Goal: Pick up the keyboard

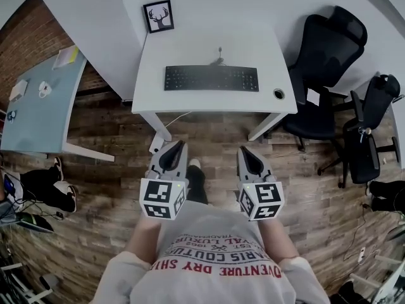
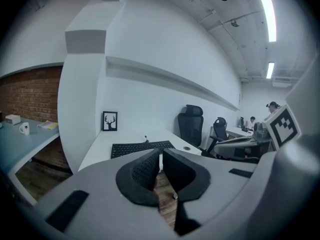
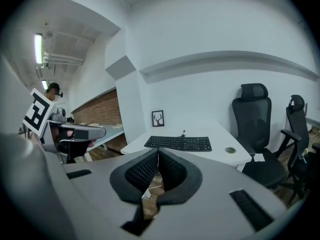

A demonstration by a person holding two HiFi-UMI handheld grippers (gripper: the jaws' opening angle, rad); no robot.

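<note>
My left gripper (image 1: 176,145) and right gripper (image 1: 246,151) hang side by side above the wood floor (image 1: 107,138) — both with jaws pressed together, nothing pinched. The keyboard (image 1: 211,78) lies flat on the white desk (image 1: 190,46) straight ahead of the tips, well apart from them — roughly centred between the two.

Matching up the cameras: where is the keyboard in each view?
Head view: keyboard upper centre, on the white desk.
Left gripper view: keyboard centre-left, just above the jaws.
Right gripper view: keyboard centre-right, just above the jaws.
Shared landmark: framed deer picture behind the keyboard's left end.
</note>
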